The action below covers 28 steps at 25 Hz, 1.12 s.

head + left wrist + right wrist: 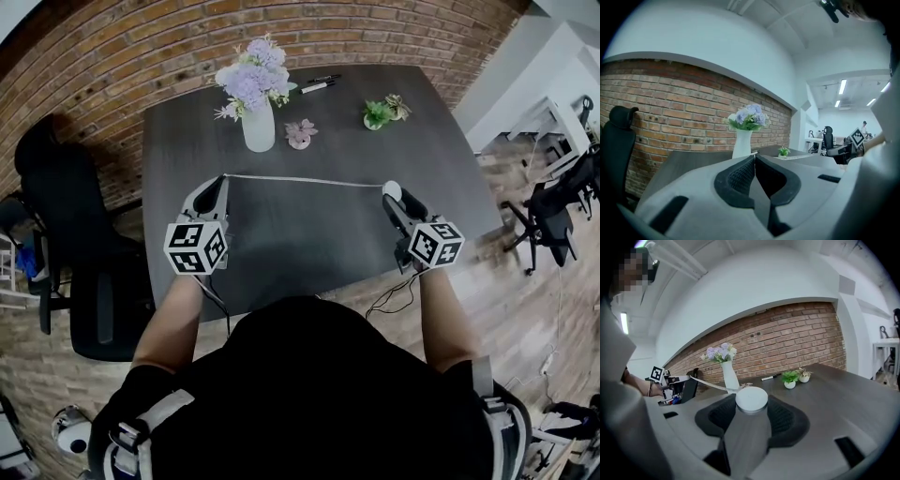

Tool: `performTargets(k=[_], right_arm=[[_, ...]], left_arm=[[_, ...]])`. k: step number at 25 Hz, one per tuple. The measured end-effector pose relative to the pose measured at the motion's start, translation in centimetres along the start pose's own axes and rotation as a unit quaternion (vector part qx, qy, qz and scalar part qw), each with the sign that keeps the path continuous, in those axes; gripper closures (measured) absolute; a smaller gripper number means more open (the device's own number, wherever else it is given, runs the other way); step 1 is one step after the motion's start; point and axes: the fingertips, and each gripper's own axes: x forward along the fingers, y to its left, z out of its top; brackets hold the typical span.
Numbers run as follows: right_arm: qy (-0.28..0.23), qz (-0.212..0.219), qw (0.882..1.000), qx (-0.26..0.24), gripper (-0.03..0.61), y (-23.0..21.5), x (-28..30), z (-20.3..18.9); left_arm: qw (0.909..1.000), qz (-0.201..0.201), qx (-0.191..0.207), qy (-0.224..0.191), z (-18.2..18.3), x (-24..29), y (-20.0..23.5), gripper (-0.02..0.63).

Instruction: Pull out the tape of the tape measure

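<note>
Head view: left gripper [223, 180] pinched shut on thin white tape [300, 179], right gripper [395, 198] squeezing round white tape measure case [392, 190], tape stretched straight between them over dark grey table [309, 246], with tall white vase of purple flowers [259, 127], small pink flower [300, 134] and little green plant [378, 114] behind.

No readable text, label, number (tape [300, 179] too small to tell)

1. The tape [305, 180], stretched from the left gripper [222, 180] to the tape measure [391, 190] in the right gripper [396, 201], bars the span between them.
2. Ahead of the left gripper, past the tape: vase [259, 127], pink plant [300, 134].
3. Ahead of the right gripper: green plant [378, 114], well apart.
4. On the tape's near side: bare table [309, 239].
</note>
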Motion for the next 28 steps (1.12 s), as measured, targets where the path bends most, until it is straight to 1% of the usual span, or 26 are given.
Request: performTargets(k=[3, 6, 8, 11, 13, 15, 18, 20, 21, 23, 24, 25, 27, 28], right_arm=[[0.024, -0.009, 1.0, 0.006, 0.37, -1.1, 0.1, -2.0], [0.063, -0.02, 0.998, 0.018, 0.368, -2.2, 0.6, -5.2], [0.087, -0.022, 0.996, 0.024, 0.368, -2.6, 1.1, -7.2], [0.125, -0.022, 0.992, 0.026, 0.368, -3.0, 2.0, -9.8], [0.145, -0.021, 0.989, 0.02, 0.368, -3.1, 2.6, -10.8], [0.148, -0.017, 0.989, 0.015, 0.368, -3.0, 3.0, -11.0], [0.141, -0.02, 0.99, 0.009, 0.364, -3.3, 3.1, -11.2], [0.151, -0.029, 0.988, 0.01, 0.307, -4.0, 2.8, -12.1], [0.154, -0.035, 0.987, 0.015, 0.295, -4.4, 2.7, -12.5], [0.146, -0.055, 0.987, 0.029, 0.295, -5.4, 2.2, -12.6], [0.135, -0.068, 0.988, 0.038, 0.307, -6.1, 1.9, -12.3], [0.121, -0.082, 0.988, 0.047, 0.346, -6.8, 1.6, -11.8], [0.094, -0.11, 0.987, 0.062, 0.478, -8.3, 1.1, -10.5], [0.084, -0.124, 0.986, 0.067, 0.566, -9.0, 0.9, -9.8]], left_arm=[[0.9994, -0.002, -0.01, 0.034, -2.5, 0.6, -0.2, 0.601], [0.9976, -0.004, -0.013, 0.068, -5.6, 1.1, -0.9, 0.601], [0.9953, -0.003, -0.023, 0.094, -7.9, 1.4, -1.4, 0.601], [0.9906, 0.013, -0.03, 0.133, -10.9, 1.8, -1.5, 0.601], [0.9879, 0.026, -0.018, 0.152, -12.2, 2.1, -1.3, 0.601], [0.9875, 0.032, -0.005, 0.154, -12.6, 2.4, -1.3, 0.601], [0.989, 0.039, -0.012, 0.142, -12.7, 2.7, -1.0, 0.6], [0.9867, 0.066, -0.029, 0.146, -13.5, 2.5, 0.0, 0.6], [0.9843, 0.084, -0.04, 0.15, -14.0, 2.2, 0.8, 0.598], [0.9793, 0.117, -0.062, 0.153, -14.8, 1.3, 2.5, 0.592], [0.9775, 0.13, -0.072, 0.15, -14.8, 0.9, 3.3, 0.584], [0.9761, 0.142, -0.079, 0.144, -14.6, 0.6, 4.1, 0.572], [0.9737, 0.166, -0.088, 0.129, -13.9, 0.1, 5.6, 0.569], [0.9724, 0.178, -0.089, 0.122, -13.4, -0.1, 6.4, 0.569]])
